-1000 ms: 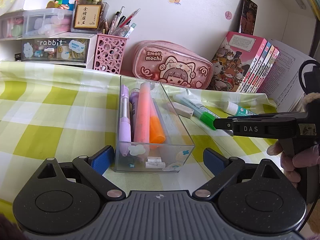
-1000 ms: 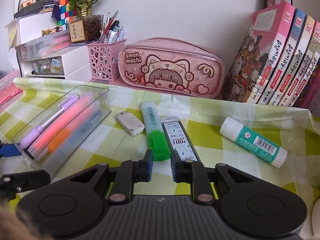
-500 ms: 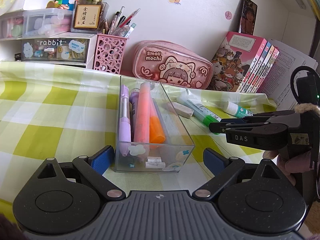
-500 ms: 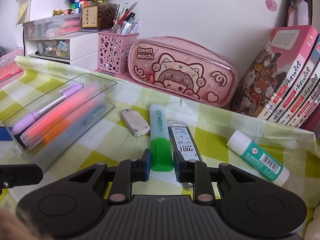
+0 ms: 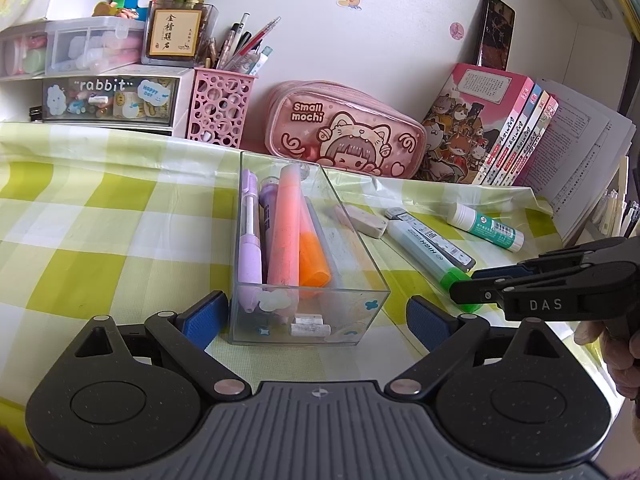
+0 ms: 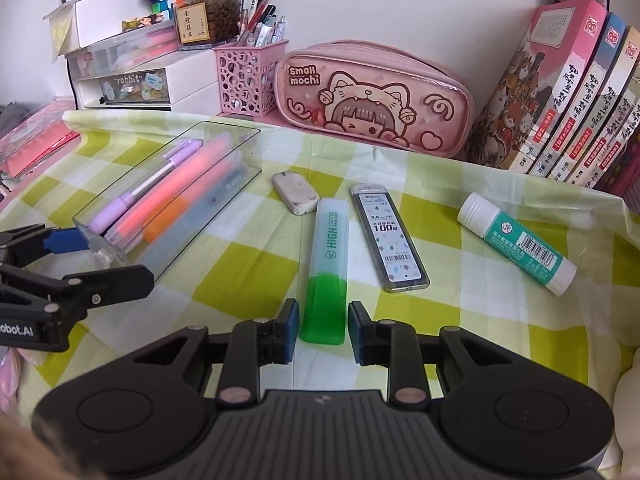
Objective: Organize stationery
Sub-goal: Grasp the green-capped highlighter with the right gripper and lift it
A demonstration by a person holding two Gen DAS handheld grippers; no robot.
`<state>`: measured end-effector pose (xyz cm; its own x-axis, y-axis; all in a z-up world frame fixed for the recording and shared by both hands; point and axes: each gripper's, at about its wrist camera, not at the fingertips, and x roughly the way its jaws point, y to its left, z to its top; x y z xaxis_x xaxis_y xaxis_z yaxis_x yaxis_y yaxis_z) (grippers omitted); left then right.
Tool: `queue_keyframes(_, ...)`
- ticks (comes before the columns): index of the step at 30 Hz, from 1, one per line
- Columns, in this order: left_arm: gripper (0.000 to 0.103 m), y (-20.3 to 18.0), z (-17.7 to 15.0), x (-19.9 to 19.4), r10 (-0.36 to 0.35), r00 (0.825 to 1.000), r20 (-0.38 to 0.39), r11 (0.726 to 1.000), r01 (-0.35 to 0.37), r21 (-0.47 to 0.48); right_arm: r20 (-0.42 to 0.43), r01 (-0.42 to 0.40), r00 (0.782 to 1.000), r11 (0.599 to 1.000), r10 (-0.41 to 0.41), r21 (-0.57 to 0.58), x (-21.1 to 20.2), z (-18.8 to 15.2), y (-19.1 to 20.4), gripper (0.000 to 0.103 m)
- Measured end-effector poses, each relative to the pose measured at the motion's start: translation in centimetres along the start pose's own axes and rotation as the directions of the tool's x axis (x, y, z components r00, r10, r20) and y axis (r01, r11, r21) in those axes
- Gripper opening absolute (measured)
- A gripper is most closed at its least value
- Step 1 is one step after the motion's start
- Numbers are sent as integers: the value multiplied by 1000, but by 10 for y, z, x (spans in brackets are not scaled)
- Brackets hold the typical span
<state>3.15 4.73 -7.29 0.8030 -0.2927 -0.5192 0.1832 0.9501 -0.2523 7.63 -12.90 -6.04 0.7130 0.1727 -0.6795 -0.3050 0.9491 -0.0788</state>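
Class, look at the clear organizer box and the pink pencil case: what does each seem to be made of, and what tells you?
Clear organizer box: probably rigid glossy plastic, since the pens inside show through its walls. Pink pencil case: likely soft shiny vinyl, given its glare and zippered top.

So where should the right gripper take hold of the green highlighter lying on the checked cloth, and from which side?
Probably at its green cap end, coming from the near side along its length. The green highlighter lies flat with that end pointing at the right gripper, whose open fingers already straddle its narrow width. The lead refill case lies close beside its far half, leaving less room there.
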Motion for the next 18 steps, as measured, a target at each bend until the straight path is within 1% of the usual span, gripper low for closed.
queue_keyframes(4, 92, 0, 0, 0, 0, 1000, 0, 1000, 0, 0, -25, 7, 1000, 1000, -7, 18, 17, 14, -2, 53)
queue_keyframes(6, 92, -1, 0, 0, 0, 1000, 0, 1000, 0, 0, -25, 9, 1000, 1000, -8, 15, 22, 19, -2, 54)
queue_keyframes(11, 92, 0, 0, 0, 0, 1000, 0, 1000, 0, 0, -17, 6, 1000, 999, -6, 32, 29, 23, -5, 54)
queue_keyframes(14, 92, 0, 0, 0, -1, 1000, 0, 1000, 1, 0, -10, 1, 1000, 999, -1, 42, 29, 22, -5, 53)
queue_keyframes(15, 92, 0, 0, 0, 0, 1000, 0, 1000, 0, 0, -6, -4, 1000, 999, 5, 44, 28, 22, -4, 49)
queue_keyframes(18, 92, 0, 0, 0, -1, 1000, 0, 1000, 1, 0, -4, -2, 1000, 998, 2, 67, 27, 21, -4, 49)
